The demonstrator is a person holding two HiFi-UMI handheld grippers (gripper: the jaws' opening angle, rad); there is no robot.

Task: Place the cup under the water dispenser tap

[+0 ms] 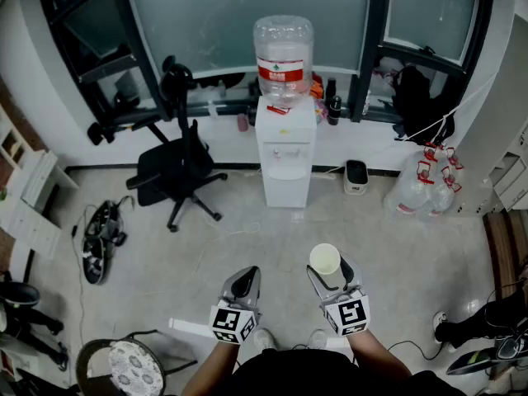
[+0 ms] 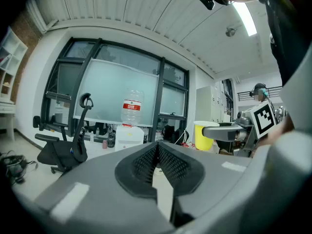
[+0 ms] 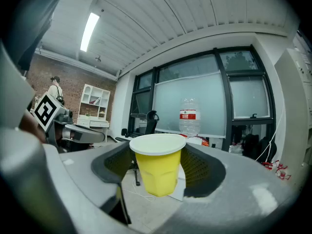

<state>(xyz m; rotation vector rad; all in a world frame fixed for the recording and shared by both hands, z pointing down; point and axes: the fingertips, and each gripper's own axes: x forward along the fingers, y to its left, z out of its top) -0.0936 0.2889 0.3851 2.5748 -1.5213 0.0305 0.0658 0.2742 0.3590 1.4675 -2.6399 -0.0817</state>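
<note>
- The right gripper (image 1: pixel 332 280) is clamping a yellow cup (image 3: pixel 158 169): the two ribbed pads are pressing on its sides just below the white rim.
- The cup is sitting upright between the jaws, mouth up. It looks empty, though only the head view looks into it, and from far off.
- The left gripper (image 2: pixel 157 155) is doing no work. Its pads are meeting at the tips, clenched on nothing.
- Both grippers are pointing level, side by side, in front of the person and over bare floor (image 1: pixel 247 238).
- The water dispenser (image 1: pixel 285 151) is standing against the window wall, well apart from the cup, with open floor between them. A large bottle (image 1: pixel 283 52) is sitting on top of it.
- The tap itself is too small to make out. A recess is showing in the white front panel, and that is probably where the cup belongs.
- An office chair (image 1: pixel 177 172) is standing to the left of the dispenser and spare water bottles (image 1: pixel 421 188) are lying to its right. The straight path looks open.
- Progress, as judged: the cup is picked up and securely held, so the grasp is done.
- Remaining: walking the cup across to the dispenser, lining it up under the tap, setting it down upright and letting go.
- I am reading the task as early, with the whole placing part ahead.
</note>
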